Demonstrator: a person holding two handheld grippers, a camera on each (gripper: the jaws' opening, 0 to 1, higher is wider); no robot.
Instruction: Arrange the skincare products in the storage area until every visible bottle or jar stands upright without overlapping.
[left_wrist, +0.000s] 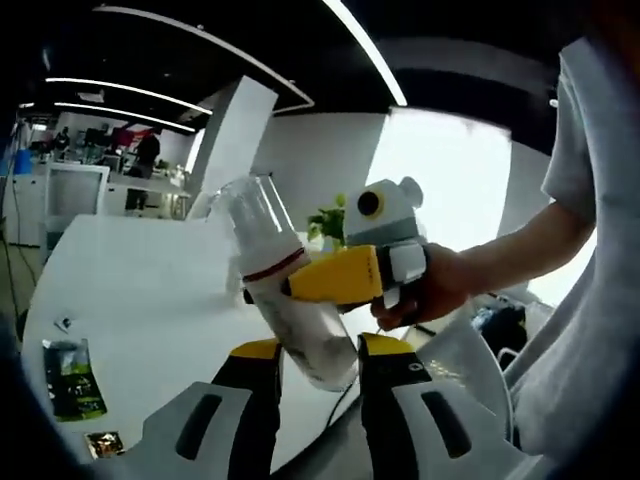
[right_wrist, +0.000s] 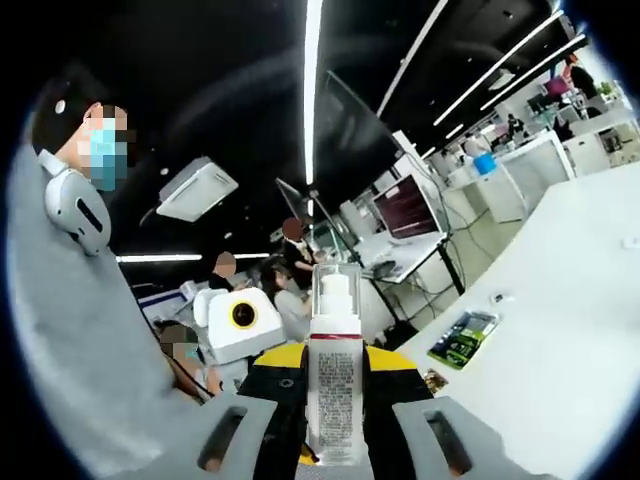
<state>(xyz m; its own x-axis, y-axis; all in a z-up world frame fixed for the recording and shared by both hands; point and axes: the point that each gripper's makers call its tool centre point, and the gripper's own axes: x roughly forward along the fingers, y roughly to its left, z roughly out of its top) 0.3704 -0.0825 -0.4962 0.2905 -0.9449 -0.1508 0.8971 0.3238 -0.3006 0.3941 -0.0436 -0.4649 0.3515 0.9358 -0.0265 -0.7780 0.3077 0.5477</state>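
Observation:
A clear plastic pump bottle (left_wrist: 290, 290) with a red band and a transparent cap is held in the air above the table, tilted in the left gripper view. My left gripper (left_wrist: 320, 350) is shut on its lower body. My right gripper (left_wrist: 300, 283) comes in from the right in a person's hand and is shut across the bottle just below the red band. In the right gripper view the same bottle (right_wrist: 335, 390) stands upright between the jaws of my right gripper (right_wrist: 335, 372), its printed label facing the camera and its pump head showing under the cap.
A long white table (left_wrist: 130, 290) lies below, with a green-and-black packet (left_wrist: 72, 378) and a small dark sachet (left_wrist: 103, 443) near its edge. The packet (right_wrist: 462, 338) also lies on the table (right_wrist: 560, 300). The person's torso is close on the right, and other people sit at desks behind.

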